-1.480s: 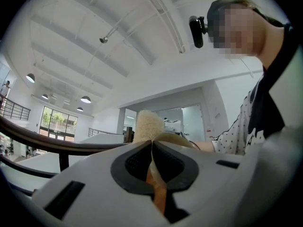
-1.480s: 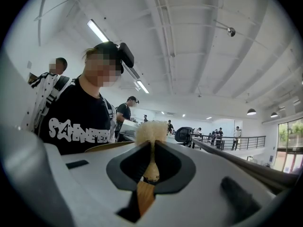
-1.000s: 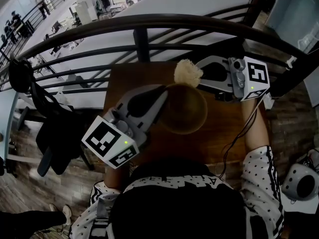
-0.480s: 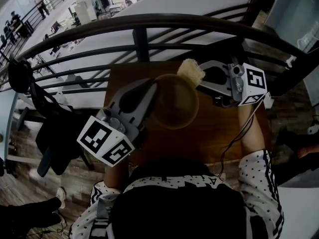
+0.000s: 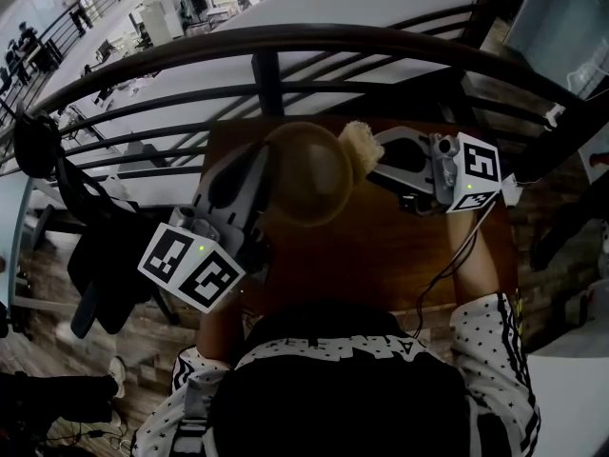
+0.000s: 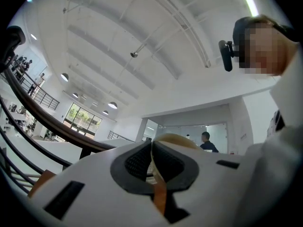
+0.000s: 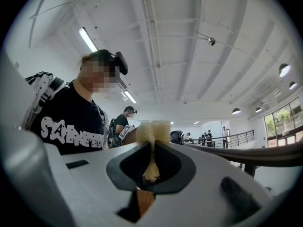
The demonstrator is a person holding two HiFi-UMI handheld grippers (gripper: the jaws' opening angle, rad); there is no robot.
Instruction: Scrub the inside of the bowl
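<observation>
Wooden tabletop (image 5: 400,255) beside the railing (image 5: 285,41): left tongs (image 5: 264,160) clenched on the rim of the brown bowl (image 5: 309,174), holding it over the tabletop; right tongs (image 5: 373,160) clenched on a pale scrub pad (image 5: 360,141) at the opposite rim; scrubbing judged in hand, next requiring the pad pressed inside.

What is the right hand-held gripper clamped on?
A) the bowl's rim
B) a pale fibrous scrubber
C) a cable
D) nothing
B: the right gripper view shows the right hand-held gripper shut on the pale scrubber; the rim of the bowl sits in the left hand-held gripper instead.
</observation>
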